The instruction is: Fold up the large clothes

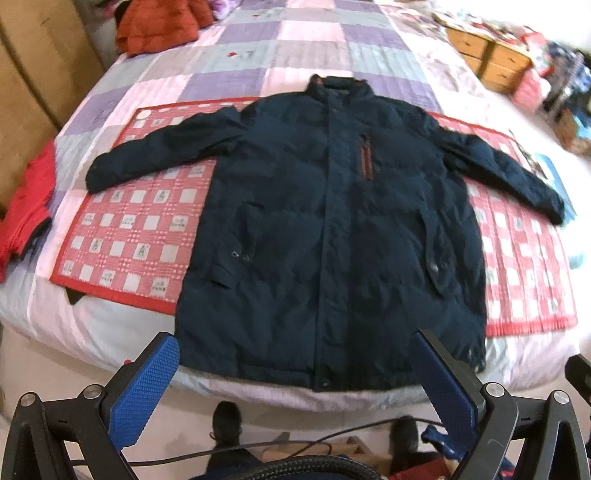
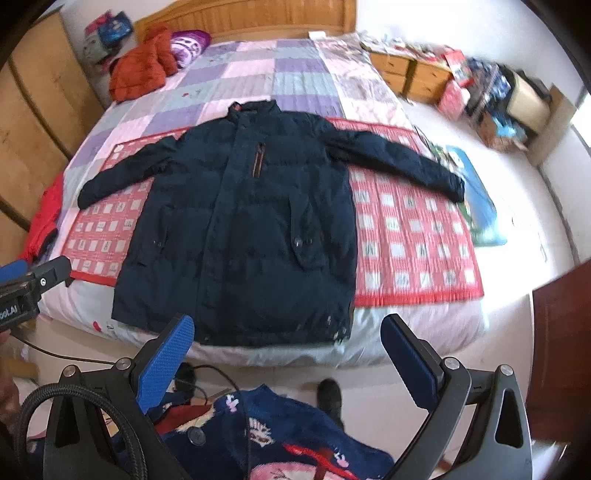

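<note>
1. Only the left wrist view shows, at its left edge, a red garment (image 1: 27,206) hanging over the side of the bed (image 1: 110,332) in any detail; only the right wrist view takes in the wooden headboard (image 2: 243,16), the dark red door (image 2: 561,354) at far right and the patterned blue knit (image 2: 280,432) below the camera. Both views show the orange jacket (image 2: 142,66) near the head of the bed and the wooden drawers (image 2: 410,75) beyond its right side.
2. The left gripper (image 1: 295,369) hovers off the foot of the bed, blue pads (image 1: 144,391) spread wide, nothing between them. The right wrist view catches it again at the left edge.
3. The right gripper (image 2: 288,350) hangs likewise short of the bed's edge, its fingers (image 2: 410,365) wide apart and empty.
4. The dark navy coat (image 1: 325,229) lies flat and face-up across the bed, closed at the front, collar toward the headboard, hem at the near edge, both sleeves stretched out sideways. It rests on a red checked mat (image 1: 129,221), which lies on a pastel patchwork quilt (image 1: 258,40). A reddish zip runs down the chest.
5. Two dark shoes (image 1: 227,424) stand on the floor beneath the grippers.
</note>
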Tool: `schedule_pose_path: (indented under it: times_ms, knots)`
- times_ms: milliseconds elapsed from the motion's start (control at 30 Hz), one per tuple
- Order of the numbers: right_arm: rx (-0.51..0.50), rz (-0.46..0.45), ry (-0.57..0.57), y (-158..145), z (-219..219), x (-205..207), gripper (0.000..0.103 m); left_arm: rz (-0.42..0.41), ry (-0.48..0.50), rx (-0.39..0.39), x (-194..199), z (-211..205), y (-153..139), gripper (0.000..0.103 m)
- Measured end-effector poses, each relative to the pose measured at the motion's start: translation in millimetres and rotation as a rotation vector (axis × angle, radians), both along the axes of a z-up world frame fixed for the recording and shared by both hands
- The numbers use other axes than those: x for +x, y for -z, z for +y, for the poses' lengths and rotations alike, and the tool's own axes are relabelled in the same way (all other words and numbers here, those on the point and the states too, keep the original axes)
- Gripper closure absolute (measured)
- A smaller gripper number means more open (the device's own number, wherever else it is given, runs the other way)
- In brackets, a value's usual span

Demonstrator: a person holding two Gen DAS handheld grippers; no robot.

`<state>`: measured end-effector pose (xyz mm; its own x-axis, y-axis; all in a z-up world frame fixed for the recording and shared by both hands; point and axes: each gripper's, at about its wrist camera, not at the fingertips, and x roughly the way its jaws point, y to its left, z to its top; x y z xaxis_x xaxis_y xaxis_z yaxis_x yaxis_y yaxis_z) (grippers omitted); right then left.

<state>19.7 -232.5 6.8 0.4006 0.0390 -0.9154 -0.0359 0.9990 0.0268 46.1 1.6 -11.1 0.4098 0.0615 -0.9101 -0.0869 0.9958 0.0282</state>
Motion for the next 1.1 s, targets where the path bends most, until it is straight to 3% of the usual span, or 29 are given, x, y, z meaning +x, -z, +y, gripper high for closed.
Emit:
schedule_pose_path:
  times_ms: [200,333,400,533,633,867,967,1067,1100]
  knots:
    - [-0.05,-0.095,-0.135,2,3,43,0.0,-0.016,-0.065,-0.052,26,17,12,0.001]
    - [0.056,-0.171,-0.079,8,16,91,0.0,-0.014,-0.032,-0.044,63,52,36,0.001]
    - [0.007,-0.176,-0.001,22,29,117,0.0,-0.003,-0.015,-0.048,82,68,48,0.001]
    - [-0.042,-0.145,-0.005,58,52,154,0.0,0.0,0.021,-0.066,127,87,87,0.001]
    - [-0.069,-0.145,-0.082,112,63,182,0.0,-0.032,0.05,-0.03,156,80,132,0.001]
    - [-0.047,-0.061,-0.205,298,59,273,0.0,-0.075,0.066,-0.033,228,37,270,0.001]
    - [-0.076,-0.063,-0.24,349,58,306,0.0,-0.076,0.074,-0.035,264,22,315,0.001]
    - [-0.094,-0.068,-0.32,392,50,336,0.0,-0.055,0.064,0.016,297,27,359,0.0]
    - [-0.074,-0.09,-0.355,399,43,343,0.0,-0.053,0.079,-0.019,303,34,368,0.0]
